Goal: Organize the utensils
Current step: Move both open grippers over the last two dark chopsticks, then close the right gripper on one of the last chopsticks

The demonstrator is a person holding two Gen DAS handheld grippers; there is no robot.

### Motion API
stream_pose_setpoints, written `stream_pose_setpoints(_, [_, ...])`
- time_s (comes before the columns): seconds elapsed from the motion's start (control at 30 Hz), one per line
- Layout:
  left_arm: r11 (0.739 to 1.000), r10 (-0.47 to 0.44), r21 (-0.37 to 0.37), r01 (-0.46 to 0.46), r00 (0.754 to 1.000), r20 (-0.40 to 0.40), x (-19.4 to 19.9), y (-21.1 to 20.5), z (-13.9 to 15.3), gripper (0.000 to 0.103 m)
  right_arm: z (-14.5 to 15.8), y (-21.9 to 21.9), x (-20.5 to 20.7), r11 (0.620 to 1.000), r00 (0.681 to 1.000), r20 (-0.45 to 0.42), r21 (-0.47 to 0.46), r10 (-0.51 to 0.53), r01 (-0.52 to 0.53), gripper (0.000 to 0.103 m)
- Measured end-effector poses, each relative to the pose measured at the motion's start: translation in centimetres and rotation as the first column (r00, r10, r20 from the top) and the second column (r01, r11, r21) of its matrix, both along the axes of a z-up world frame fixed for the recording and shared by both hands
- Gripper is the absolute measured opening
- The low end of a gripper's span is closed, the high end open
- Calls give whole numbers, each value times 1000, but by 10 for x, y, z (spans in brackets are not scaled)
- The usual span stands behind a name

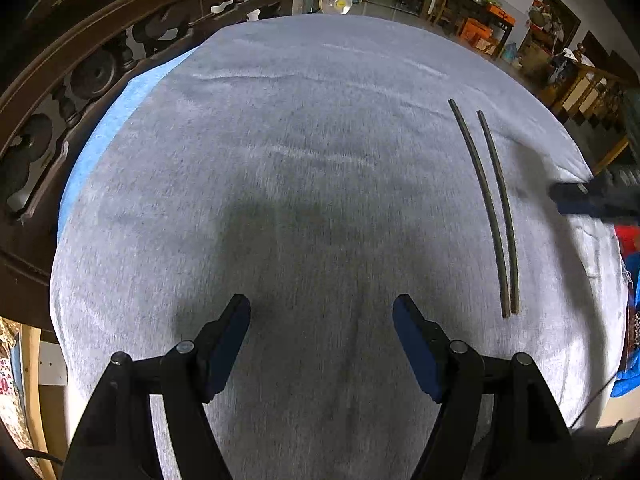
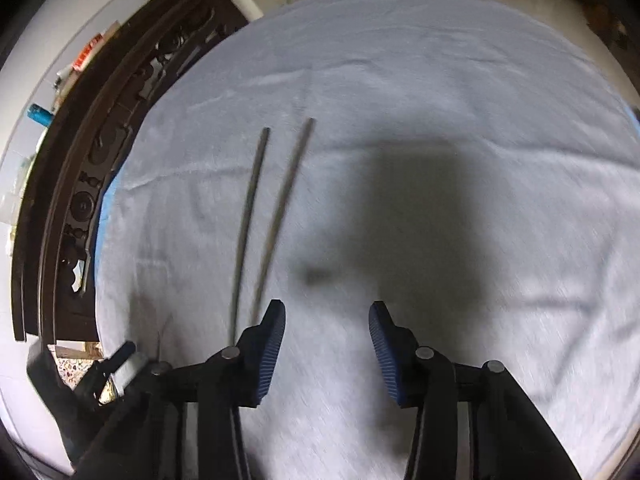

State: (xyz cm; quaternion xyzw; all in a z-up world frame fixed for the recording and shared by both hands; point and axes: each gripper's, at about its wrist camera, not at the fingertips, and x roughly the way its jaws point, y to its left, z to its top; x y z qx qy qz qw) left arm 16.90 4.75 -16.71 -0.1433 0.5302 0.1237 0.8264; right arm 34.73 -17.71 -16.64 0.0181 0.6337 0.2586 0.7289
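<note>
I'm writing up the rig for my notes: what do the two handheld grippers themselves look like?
Both look alike. The left gripper has black linkage arms with round grey pivot pins and two flat fingers faced with dark blue pads. The right gripper has the same black frame and pins; its blue pads are finely ribbed. No hands or sleeves can be made out.
</note>
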Motion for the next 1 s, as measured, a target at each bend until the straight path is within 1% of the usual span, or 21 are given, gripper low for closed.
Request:
stream_pose_setpoints(0.03, [1000,-1,1,1,1000,-1,2,0,0,74,-2,8,6,1000,1000,0,-18,7,-7,39])
stream_pose_setpoints(0.1, [1000,1,1,-1,1000,-3,5,-1,-2,74,-5,25,17,999,1000,0,-39,17,-17,38])
stream_pose_setpoints(0.17, [1000,2,-4,-2,1000,-7,7,0,-2,74,-7,37,21,998,1000,6,-58,23,-23,34])
stream_pose_setpoints(0.3, [1000,-3,0,3,1000,-10,13,2,-2,74,-11,60,25,995,998,17,-90,52,-51,32])
stream_pose_setpoints(0.37, [1000,-1,1,1,1000,-12,16,3,-2,74,-16,68,25,992,998,17,-113,61,-58,27])
stream_pose_setpoints(0.4, [1000,0,2,0,1000,-13,17,4,-2,74,-15,74,24,987,996,47,-145,71,-64,24])
stream_pose_setpoints(0.47, [1000,1,0,-1,1000,-16,24,7,-4,74,-16,83,20,973,991,70,-211,111,-94,12])
stream_pose_setpoints(0.53, [1000,-1,2,1,1000,-23,30,8,-3,74,-17,88,17,960,986,72,-248,149,-127,11])
stream_pose_setpoints(0.67, [999,-49,0,49,998,-39,50,7,2,74,-21,74,12,925,977,45,-333,207,-181,7])
stream_pose_setpoints(0.73, [997,-83,-17,82,995,-49,63,6,5,74,-23,59,10,906,974,24,-373,223,-198,7])
stream_pose_setpoints(0.83, [986,-161,-66,155,981,-105,101,0,8,74,-27,34,9,892,976,-10,-403,218,-204,6])
stream_pose_setpoints(0.87, [979,-192,-100,180,974,-118,117,-3,8,74,-28,25,9,895,978,-19,-400,208,-198,6])
stream_pose_setpoints(0.9, [974,-210,-116,195,968,-137,129,-7,9,74,-29,19,9,901,980,-26,-388,198,-193,7])
stream_pose_setpoints(0.97, [969,-234,-111,218,959,-161,156,-16,12,74,-30,10,8,913,983,-35,-365,182,-182,7])
stream_pose_setpoints(1.0, [964,-255,-125,235,952,-172,169,-21,11,74,-30,6,8,919,984,-37,-352,175,-177,7])
